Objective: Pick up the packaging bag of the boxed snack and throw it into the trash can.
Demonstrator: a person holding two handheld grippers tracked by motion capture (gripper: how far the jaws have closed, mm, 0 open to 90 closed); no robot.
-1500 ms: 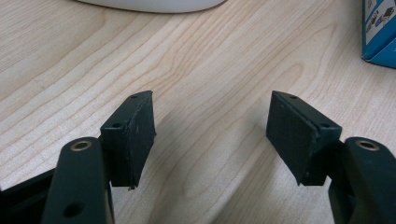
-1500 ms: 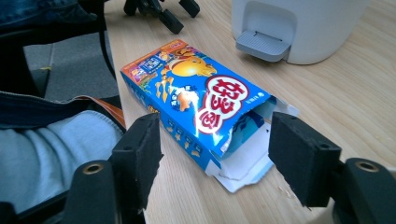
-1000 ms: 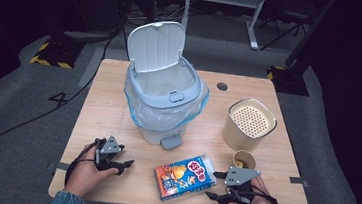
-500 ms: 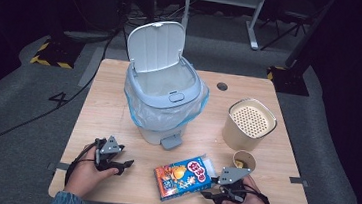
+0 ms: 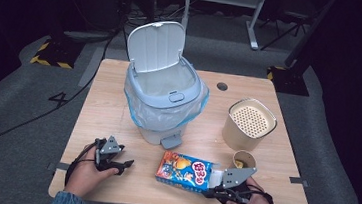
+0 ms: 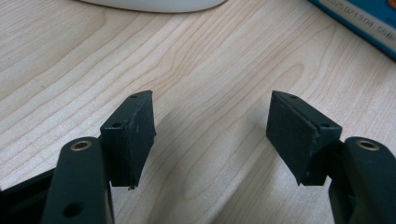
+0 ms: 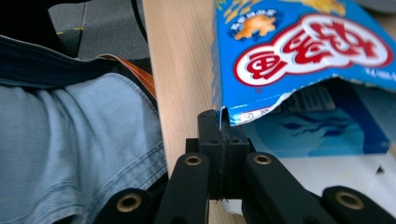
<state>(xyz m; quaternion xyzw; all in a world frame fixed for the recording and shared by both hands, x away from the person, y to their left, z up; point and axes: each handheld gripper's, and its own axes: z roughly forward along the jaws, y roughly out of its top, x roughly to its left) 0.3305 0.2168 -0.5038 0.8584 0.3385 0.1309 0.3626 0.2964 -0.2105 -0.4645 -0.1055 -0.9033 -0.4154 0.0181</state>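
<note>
A blue snack box [image 5: 185, 170] lies flat near the table's front edge, its right end torn open. In the right gripper view the box [image 7: 299, 51] fills the upper right, and its torn side wall runs down between the jaws. My right gripper [image 5: 209, 189] sits at that open end; its jaws have just been closing and now press together on the thin cardboard edge [image 7: 219, 121]. My left gripper [image 5: 125, 166] rests on the wood at the front left, apart from the box. Its jaws stand open [image 6: 212, 116] with bare table between them.
A pale blue pedal bin [image 5: 161, 100] with its lid [image 5: 155, 47] up and a plastic liner stands mid-table behind the box. A beige canister with a perforated top [image 5: 250, 122] and a small cup [image 5: 244, 161] stand at the right. The front table edge [image 7: 177, 93] runs beside my right gripper.
My right gripper slid left up to the box's open end and its jaws closed on the cardboard edge. The left gripper and the box stayed where they were.
</note>
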